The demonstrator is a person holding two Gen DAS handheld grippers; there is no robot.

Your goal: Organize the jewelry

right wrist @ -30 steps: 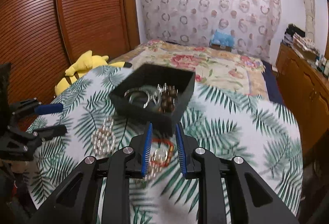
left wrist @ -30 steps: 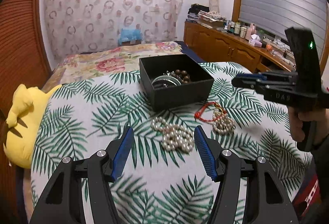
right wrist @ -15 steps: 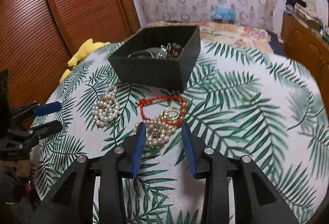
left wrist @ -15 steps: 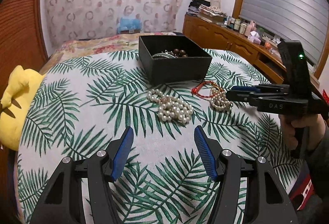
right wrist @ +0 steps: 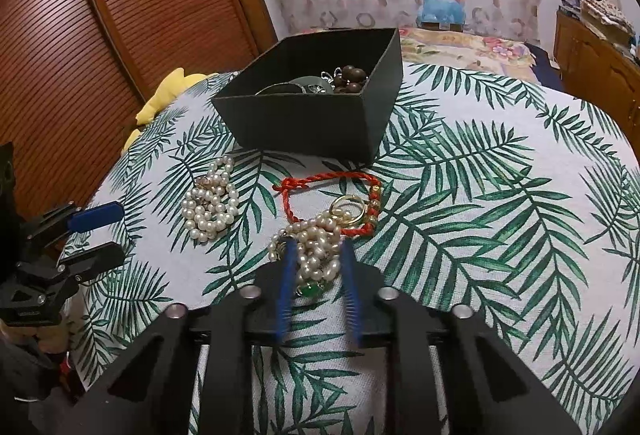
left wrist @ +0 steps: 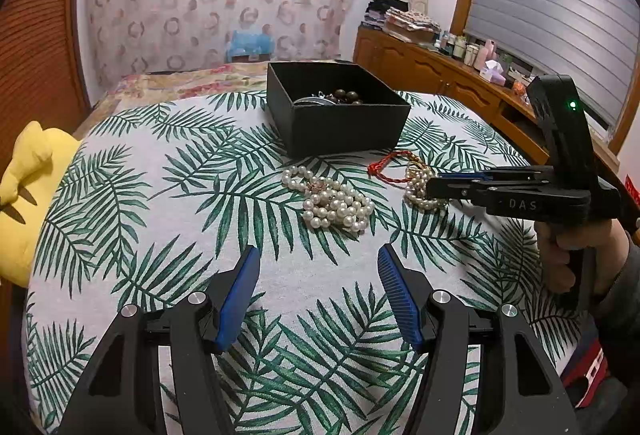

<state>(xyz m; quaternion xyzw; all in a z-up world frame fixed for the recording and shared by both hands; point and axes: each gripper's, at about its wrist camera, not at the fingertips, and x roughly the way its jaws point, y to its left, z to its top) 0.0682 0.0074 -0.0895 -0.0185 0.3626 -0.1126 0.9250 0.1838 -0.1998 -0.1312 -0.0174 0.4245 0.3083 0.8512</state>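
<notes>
**Right fingers closing on the pearls**

The right gripper [right wrist: 318,255] is closing its fingers around a pearl bracelet [right wrist: 316,247] on the leafy worktop [right wrist: 500,235], near the black box [right wrist: 320,103]. The left gripper [left wrist: 316,267] hangs half open and empty, near another pearl pile [left wrist: 332,203].

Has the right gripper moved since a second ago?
Yes. The right gripper has come down from above the black box to the pearl strand beside it, jaws closing around it.
</notes>
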